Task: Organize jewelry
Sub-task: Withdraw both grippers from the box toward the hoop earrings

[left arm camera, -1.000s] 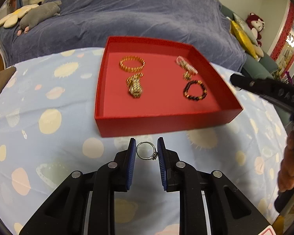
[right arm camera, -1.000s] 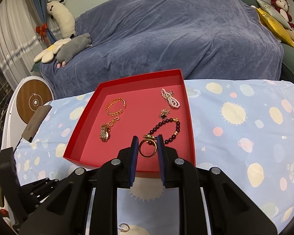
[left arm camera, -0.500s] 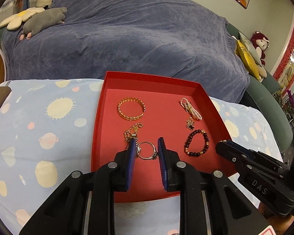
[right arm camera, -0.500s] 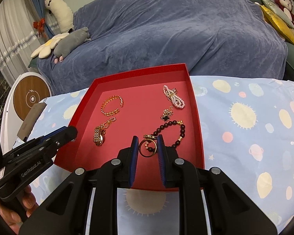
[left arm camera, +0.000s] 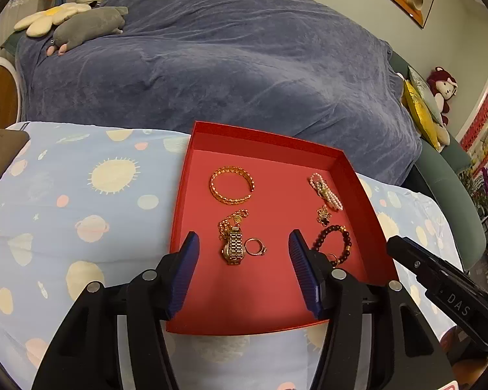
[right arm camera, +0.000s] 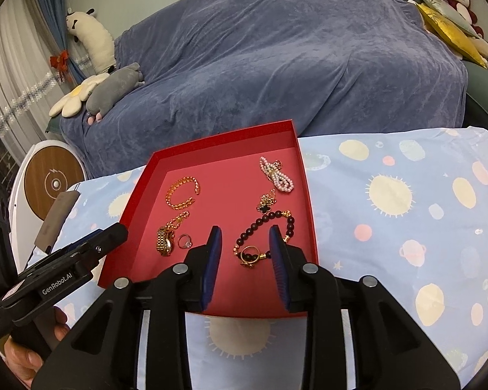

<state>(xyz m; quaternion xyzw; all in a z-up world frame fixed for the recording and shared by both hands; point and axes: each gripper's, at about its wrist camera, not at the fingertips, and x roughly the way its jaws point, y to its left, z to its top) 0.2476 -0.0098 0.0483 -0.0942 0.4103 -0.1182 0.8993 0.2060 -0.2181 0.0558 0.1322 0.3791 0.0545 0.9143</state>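
A red tray (left arm camera: 179,214) lies on the patterned cloth. It holds a gold bangle (left arm camera: 232,185), a pearl bracelet (left arm camera: 325,190), a gold watch (left arm camera: 232,247) and a dark bead bracelet (left arm camera: 333,242). My left gripper (left arm camera: 244,240) hovers over the tray's near half with its jaws opening. A silver ring (left arm camera: 255,247) lies loose on the tray floor beside the watch, touched by neither pad. My right gripper (right arm camera: 245,232) is also opening above the bead bracelet (right arm camera: 263,224). A gold ring (right arm camera: 250,253) rests on those beads, free of the pads.
A sofa under a blue-grey throw (right arm camera: 276,65) runs behind the table, with plush toys (right arm camera: 94,94) on its left end. A brown flat object (right arm camera: 57,217) lies on the cloth left of the tray. A hand (right arm camera: 19,357) holds the left gripper's body (right arm camera: 65,269).
The left gripper moved from in front of the tray to over it. Both pairs of jaws widened and let go: the silver ring dropped beside the watch, the gold ring onto the beads.
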